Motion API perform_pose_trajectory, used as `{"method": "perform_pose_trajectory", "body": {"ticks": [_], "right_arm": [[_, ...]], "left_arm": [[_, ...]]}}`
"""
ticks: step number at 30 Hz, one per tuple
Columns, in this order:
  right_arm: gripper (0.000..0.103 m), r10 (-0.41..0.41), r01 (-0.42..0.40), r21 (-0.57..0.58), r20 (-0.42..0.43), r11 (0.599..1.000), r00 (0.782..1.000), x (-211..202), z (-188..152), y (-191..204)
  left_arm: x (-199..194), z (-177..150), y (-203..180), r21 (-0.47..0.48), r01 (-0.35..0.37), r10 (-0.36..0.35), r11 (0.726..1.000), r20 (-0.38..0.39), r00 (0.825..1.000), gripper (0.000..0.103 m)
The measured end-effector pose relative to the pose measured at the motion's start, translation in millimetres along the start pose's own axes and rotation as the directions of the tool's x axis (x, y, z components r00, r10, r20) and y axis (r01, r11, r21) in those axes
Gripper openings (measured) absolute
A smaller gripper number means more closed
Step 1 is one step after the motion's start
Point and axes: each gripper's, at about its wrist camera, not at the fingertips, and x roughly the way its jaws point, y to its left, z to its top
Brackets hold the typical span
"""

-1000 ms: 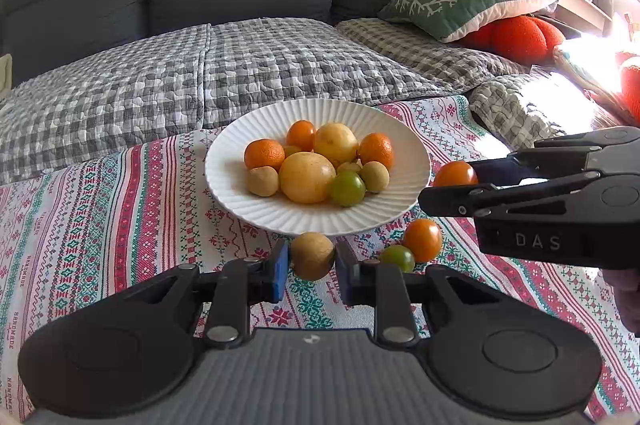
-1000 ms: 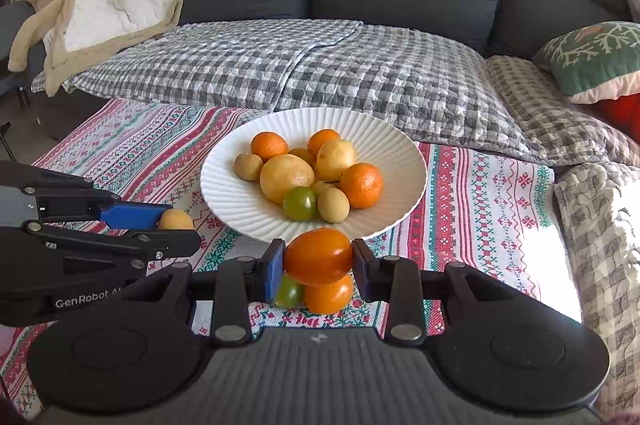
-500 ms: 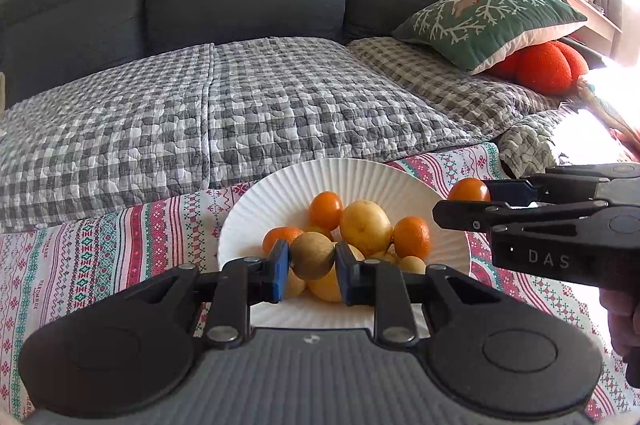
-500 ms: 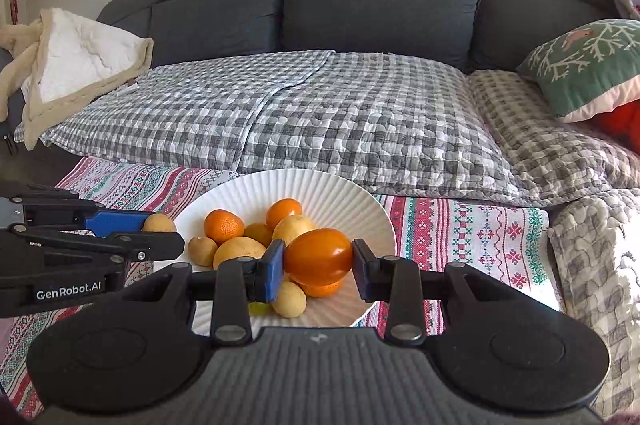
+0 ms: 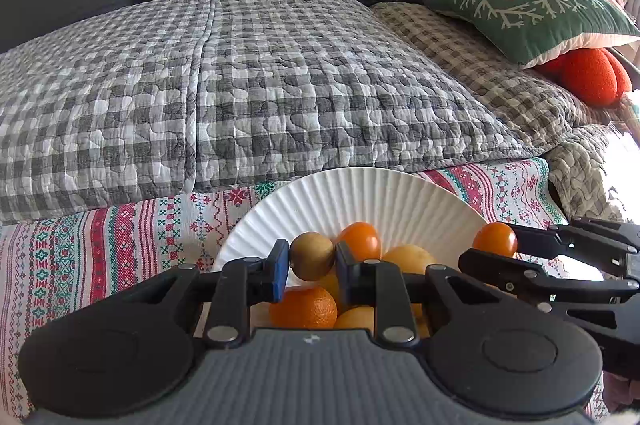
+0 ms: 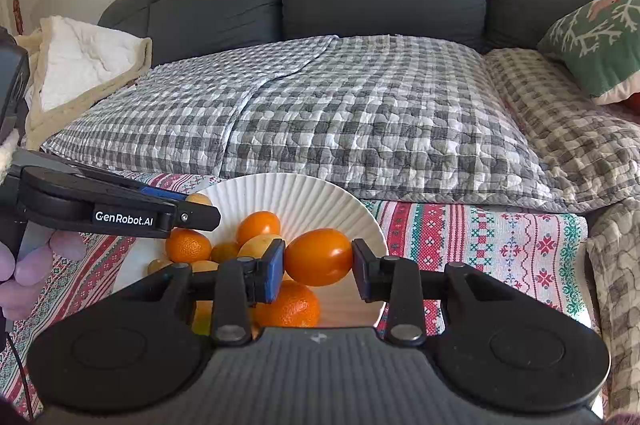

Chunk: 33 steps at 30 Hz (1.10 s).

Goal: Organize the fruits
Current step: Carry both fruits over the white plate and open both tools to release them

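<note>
A white ribbed plate (image 5: pixel 360 197) (image 6: pixel 296 197) holds several oranges and yellow fruits on the patterned cloth. My left gripper (image 5: pixel 311 263) is shut on a small brown kiwi-like fruit (image 5: pixel 312 261) and holds it above the plate's near side. My right gripper (image 6: pixel 319 265) is shut on an orange tomato (image 6: pixel 319 262) and holds it over the plate's right half. The tomato also shows in the left wrist view (image 5: pixel 495 240), and the left gripper (image 6: pixel 192 203) with its fruit (image 6: pixel 199 199) shows at the left of the right wrist view.
The red, green and white patterned cloth (image 5: pixel 120 245) (image 6: pixel 500 245) lies under the plate. Behind it is a grey sofa with a checked quilt (image 5: pixel 260 85), a green cushion (image 5: pixel 528 9) and a cream blanket (image 6: pixel 80 65) at the left.
Both grippers have lifted their fruits off the cloth and carried them forward over the plate. The two loose fruits on the cloth have dropped out of view.
</note>
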Motion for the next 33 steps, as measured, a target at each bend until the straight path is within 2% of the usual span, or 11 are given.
{"method": "perform_pose_trajectory", "body": {"ticks": [7, 18, 20, 22, 24, 29, 33], "right_arm": [[0.033, 0.027, -0.027, 0.031, -0.009, 0.999, 1.0, 8.1, -2.1, -5.7], [0.036, 0.044, -0.044, 0.053, -0.009, 0.998, 0.999, 5.8, 0.2, -6.0], [0.044, 0.043, -0.042, 0.059, 0.0, 0.997, 0.999, 3.0, 1.2, -5.5], [0.046, 0.039, -0.039, 0.07, 0.004, 0.997, 0.999, -0.1, 2.7, -6.0], [0.049, 0.035, -0.035, 0.08, 0.005, 0.996, 0.999, -4.4, 3.5, -6.5], [0.061, 0.007, -0.008, 0.066, 0.008, 0.998, 1.0, -19.4, 5.8, -2.9], [0.069, -0.013, 0.012, 0.059, 0.011, 0.998, 1.0, -34.6, 6.7, 0.4]], "left_arm": [[13.1, 3.7, -1.5, 0.003, 0.002, -0.002, 1.0, -0.036, 0.999, 0.021], [15.4, 2.7, -0.2, -0.012, -0.002, 0.002, 1.0, -0.027, 1.0, 0.023], [14.2, 2.0, -1.6, -0.005, -0.014, 0.014, 1.0, -0.026, 1.0, 0.028], [11.4, 1.0, -3.0, 0.002, -0.018, 0.019, 1.0, -0.02, 1.0, 0.042], [7.1, -0.1, -5.3, 0.011, -0.028, 0.028, 1.0, -0.008, 1.0, 0.05], [-6.6, -3.7, -10.0, 0.015, -0.025, 0.025, 1.0, 0.006, 1.0, 0.056], [-24.8, -9.9, -14.9, 0.027, -0.025, 0.024, 0.999, 0.027, 0.999, 0.066]]}}
